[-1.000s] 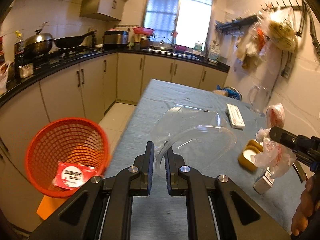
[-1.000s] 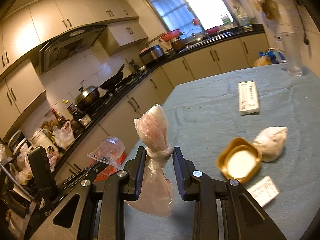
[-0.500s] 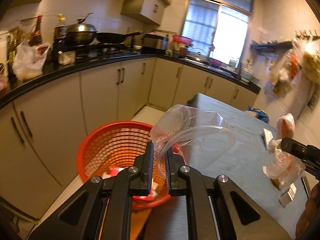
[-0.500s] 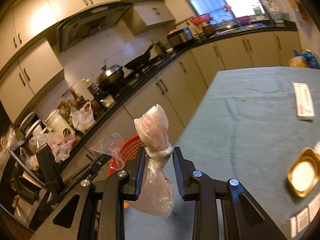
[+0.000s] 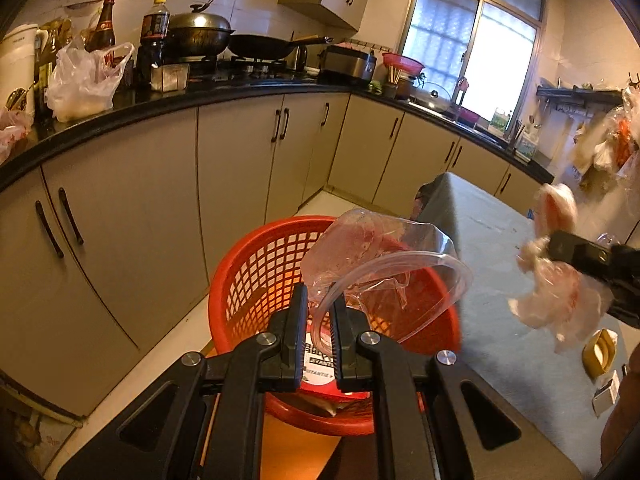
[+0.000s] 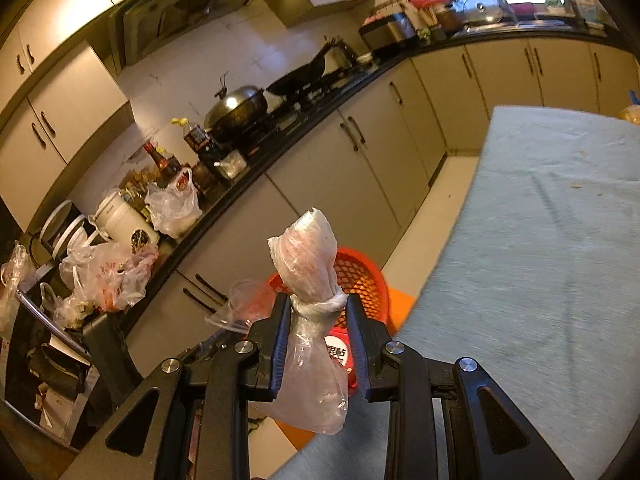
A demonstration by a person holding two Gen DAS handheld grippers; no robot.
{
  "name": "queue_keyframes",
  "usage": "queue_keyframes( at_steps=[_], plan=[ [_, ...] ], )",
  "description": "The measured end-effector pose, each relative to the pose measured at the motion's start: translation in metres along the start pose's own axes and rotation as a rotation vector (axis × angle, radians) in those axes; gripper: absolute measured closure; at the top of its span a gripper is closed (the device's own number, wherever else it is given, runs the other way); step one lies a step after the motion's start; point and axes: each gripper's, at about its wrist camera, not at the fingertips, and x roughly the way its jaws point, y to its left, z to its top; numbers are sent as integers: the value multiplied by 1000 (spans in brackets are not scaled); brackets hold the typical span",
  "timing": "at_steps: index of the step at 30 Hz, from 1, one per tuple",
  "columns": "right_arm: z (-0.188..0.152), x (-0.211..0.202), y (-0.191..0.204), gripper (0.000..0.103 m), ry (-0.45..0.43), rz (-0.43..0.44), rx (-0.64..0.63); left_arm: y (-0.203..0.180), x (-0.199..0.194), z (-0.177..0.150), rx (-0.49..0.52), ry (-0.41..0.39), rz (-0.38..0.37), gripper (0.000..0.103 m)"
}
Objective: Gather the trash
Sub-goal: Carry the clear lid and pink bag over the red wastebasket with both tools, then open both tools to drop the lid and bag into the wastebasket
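My left gripper (image 5: pixel 320 304) is shut on the rim of a clear plastic container (image 5: pixel 384 264) and holds it over the red mesh basket (image 5: pixel 256 272) on the floor beside the table. A red and white packet (image 5: pixel 318 362) lies in the basket. My right gripper (image 6: pixel 316 312) is shut on the knot of a tied plastic bag (image 6: pixel 306 256), held in the air near the table's edge, with the basket (image 6: pixel 360 276) below and beyond it. The bag also shows in the left wrist view (image 5: pixel 556 292).
The table with a grey-blue cloth (image 6: pixel 552 240) lies to the right. A yellow lid (image 5: pixel 600 354) and a small box (image 5: pixel 606 396) lie on it. Cream cabinets (image 5: pixel 160 200) with a black counter run along the left and back.
Both grippers have swung left from over the table towards the basket. The clear container now hangs over the basket, and the tied bag has come closer to the table's edge.
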Motion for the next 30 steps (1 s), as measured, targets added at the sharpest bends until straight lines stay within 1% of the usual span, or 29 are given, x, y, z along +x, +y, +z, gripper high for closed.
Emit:
queue_keyframes(
  at_steps=[6, 10, 16, 21, 22, 24, 26, 30],
  plan=[
    [6, 44, 2, 73, 54, -35, 1, 6, 16, -3, 11, 31, 8, 93],
    [7, 68, -1, 73, 89, -56, 4, 9, 23, -5, 22, 36, 17, 93],
    [5, 89, -4, 71, 127, -88, -4, 10, 30, -7, 28, 34, 30, 93],
    [4, 95, -8, 69, 140, -91, 9, 11, 32, -7, 22, 38, 30, 92],
    [4, 95, -8, 66, 139, -92, 8, 10, 32, -7, 21, 37, 29, 90],
    [5, 95, -8, 63, 137, -90, 9, 10, 30, -7, 19, 29, 39, 73],
    [6, 92, -8, 63, 128, -90, 8, 10, 28, -6, 17, 17, 41, 66],
    [7, 83, -8, 62, 112, -86, 12, 10, 26, -5, 12, 13, 40, 63]
  ],
)
